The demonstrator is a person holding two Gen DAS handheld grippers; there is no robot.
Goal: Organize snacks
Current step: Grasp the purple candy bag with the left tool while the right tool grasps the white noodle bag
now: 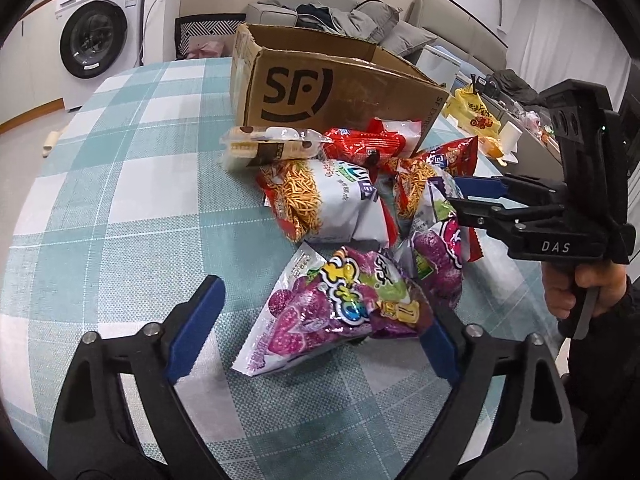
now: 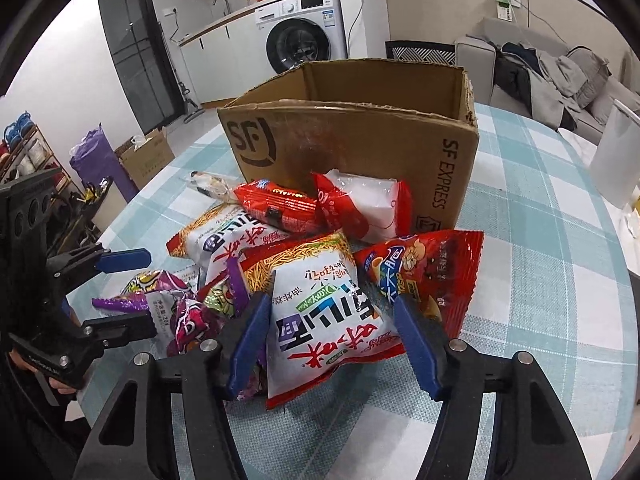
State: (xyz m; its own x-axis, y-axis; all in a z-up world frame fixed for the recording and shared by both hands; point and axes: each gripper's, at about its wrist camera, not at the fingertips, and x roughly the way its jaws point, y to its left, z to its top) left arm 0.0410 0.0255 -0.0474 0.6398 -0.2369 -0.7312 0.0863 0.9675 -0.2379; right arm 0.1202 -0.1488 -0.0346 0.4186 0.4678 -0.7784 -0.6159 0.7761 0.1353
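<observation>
A pile of snack bags lies on the checked tablecloth [image 1: 120, 184] in front of an open cardboard box [image 1: 320, 88] [image 2: 360, 140]. My left gripper [image 1: 316, 336] is open around a purple snack bag [image 1: 332, 308]. Its right pad touches the bag's edge and its left pad stands clear. My right gripper [image 2: 332, 340] is shut on a white-and-red noodle snack bag [image 2: 328, 308], with both blue pads against its sides. From the left wrist view, the right gripper [image 1: 454, 191] reaches into the pile from the right. The left gripper [image 2: 150, 292] shows at the left of the right wrist view.
A second noodle bag [image 1: 320, 200], a cracker pack [image 1: 264, 144], red bags [image 2: 360, 204] and a red chips bag [image 2: 432, 276] crowd the box's front. A white container [image 2: 616, 160] stands at the table's right edge. A washing machine [image 1: 96, 36] and sofa lie beyond.
</observation>
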